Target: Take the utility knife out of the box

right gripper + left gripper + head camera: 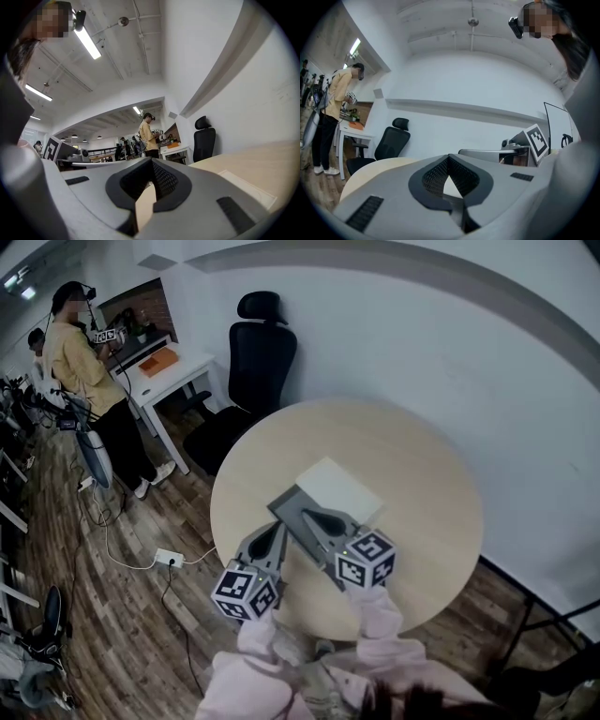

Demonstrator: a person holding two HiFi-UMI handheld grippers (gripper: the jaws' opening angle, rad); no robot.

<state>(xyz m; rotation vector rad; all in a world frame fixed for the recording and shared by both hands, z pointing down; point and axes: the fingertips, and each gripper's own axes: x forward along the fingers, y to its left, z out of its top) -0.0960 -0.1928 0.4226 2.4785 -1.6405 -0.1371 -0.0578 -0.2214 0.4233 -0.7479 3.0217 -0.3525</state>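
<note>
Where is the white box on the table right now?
In the head view the white box lies flat near the middle of the round table, just beyond and right of the right hand-held gripper.

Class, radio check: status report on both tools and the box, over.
Left tool shut, empty. Right tool shut, empty. White box closed on round table, knife unseen. Nothing in the way.

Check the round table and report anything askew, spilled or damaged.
Nothing stands out. The white box lies flat on the round table, looking intact, with nothing spilled around it. The left gripper and right gripper have their jaws shut on nothing.
</note>
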